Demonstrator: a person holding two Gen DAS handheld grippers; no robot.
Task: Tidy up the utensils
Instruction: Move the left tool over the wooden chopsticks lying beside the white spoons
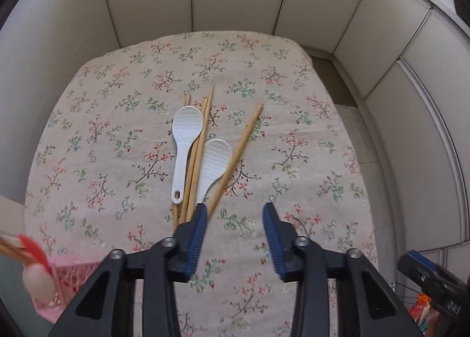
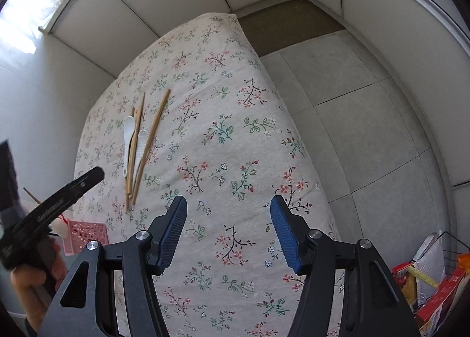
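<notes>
Utensil pile [image 1: 199, 154] sits mid-frame on the floral tablecloth [image 1: 102, 131], long axes running up-frame, near ends just beyond your left gripper [image 1: 236, 210], spread wide, empty. Right gripper [image 2: 229, 204], also wide, empty, is farther: pile at its left; pink basket [image 1: 73, 272] lower left.

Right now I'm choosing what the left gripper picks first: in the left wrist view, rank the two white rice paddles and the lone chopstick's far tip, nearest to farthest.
From the left gripper:
1. Right rice paddle, its handle ending just by the left finger.
2. Left rice paddle, farther up and left.
3. Lone chopstick's far tip, up right; nearly level with the left paddle's head, so close to call.
</notes>
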